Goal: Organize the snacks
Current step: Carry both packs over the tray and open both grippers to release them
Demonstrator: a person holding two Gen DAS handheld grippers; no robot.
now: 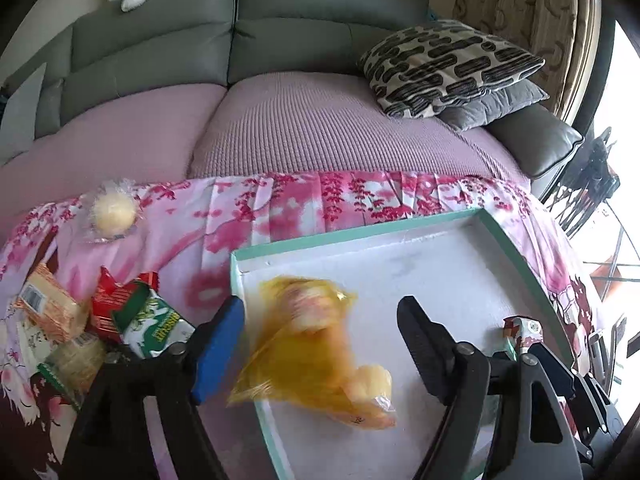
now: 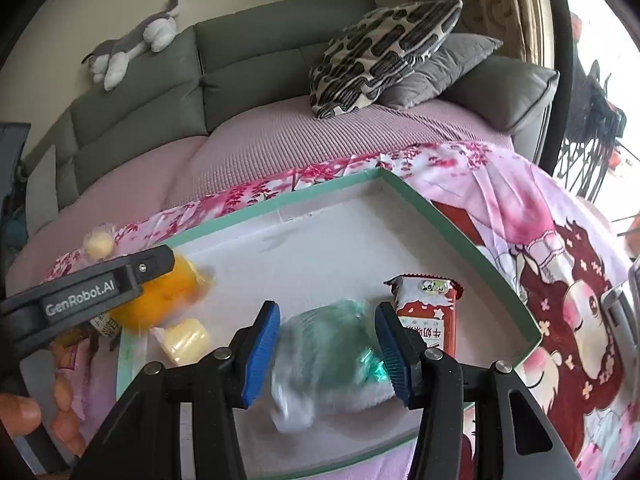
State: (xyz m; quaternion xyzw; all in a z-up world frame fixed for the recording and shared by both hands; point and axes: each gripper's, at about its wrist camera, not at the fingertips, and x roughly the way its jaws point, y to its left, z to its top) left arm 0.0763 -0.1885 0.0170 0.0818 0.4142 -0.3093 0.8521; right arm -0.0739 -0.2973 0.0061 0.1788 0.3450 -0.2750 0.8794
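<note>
A shallow white tray with a teal rim (image 1: 352, 236) (image 2: 460, 228) lies on the pink floral cloth. My left gripper (image 1: 320, 344) is open above the tray's left edge; a blurred yellow snack bag (image 1: 316, 348) sits between its fingers, not touching them, over the tray. The bag also shows in the right wrist view (image 2: 160, 300). My right gripper (image 2: 326, 354) is open, with a blurred clear-and-green snack bag (image 2: 328, 360) between its blue pads (image 2: 260, 344). A red-and-white snack packet (image 2: 426, 312) (image 1: 522, 330) lies in the tray's right part.
A pile of snack packs (image 1: 100, 320), one green and white, lies left of the tray. A round wrapped cake (image 1: 114, 210) (image 2: 98, 242) sits at the cloth's far edge. Behind are a grey sofa with pink cover (image 1: 300, 128) and patterned pillows (image 1: 448, 64).
</note>
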